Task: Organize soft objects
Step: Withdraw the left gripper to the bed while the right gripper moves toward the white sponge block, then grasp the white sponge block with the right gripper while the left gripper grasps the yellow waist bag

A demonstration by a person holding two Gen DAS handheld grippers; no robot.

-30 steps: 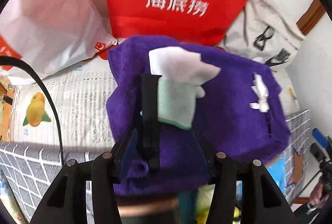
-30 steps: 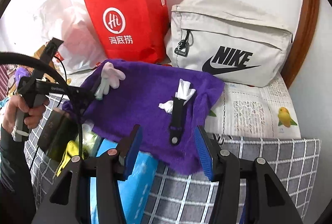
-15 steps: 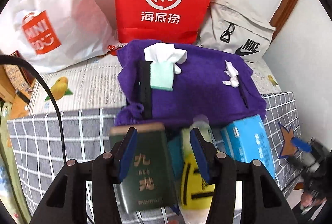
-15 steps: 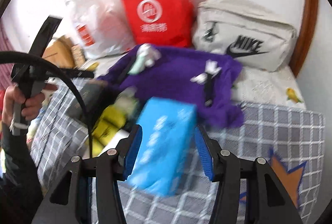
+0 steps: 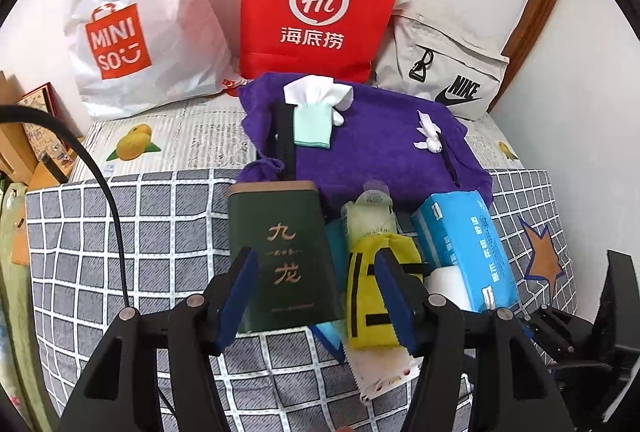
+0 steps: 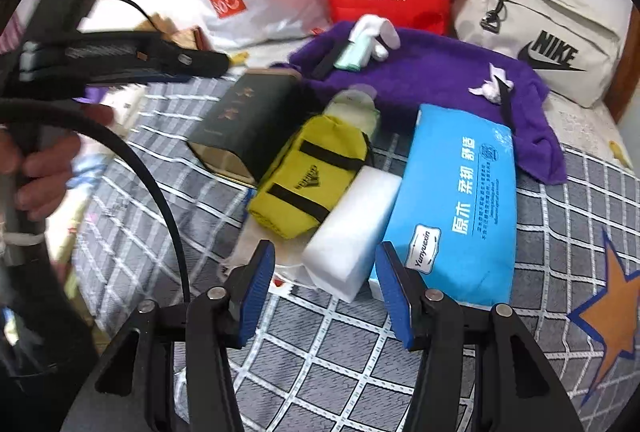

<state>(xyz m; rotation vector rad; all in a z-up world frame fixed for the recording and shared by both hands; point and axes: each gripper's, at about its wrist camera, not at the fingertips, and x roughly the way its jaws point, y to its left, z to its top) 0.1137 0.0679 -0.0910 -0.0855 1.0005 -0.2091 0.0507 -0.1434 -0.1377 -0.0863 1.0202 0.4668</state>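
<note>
Tilting downward, both grippers (image 5: pixel 316 292) (image 6: pixel 324 288) hover open-jawed.

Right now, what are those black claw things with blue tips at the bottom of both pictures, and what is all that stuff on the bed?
Those claws are two grabbers that a person carries, one in each hand. Each has a small camera looking along its two fingers, so one picture comes from the left gripper and the other from the right gripper. In the right picture you can see the person's hand holding the left one.

On the checked bedcover lie a purple towel, a dark green tin, a yellow pouch, a white block and a blue tissue pack. At the back stand a red bag, a white shopping bag and a grey Nike bag.

Neither grabber holds anything; the left one's jaws are opening.
</note>
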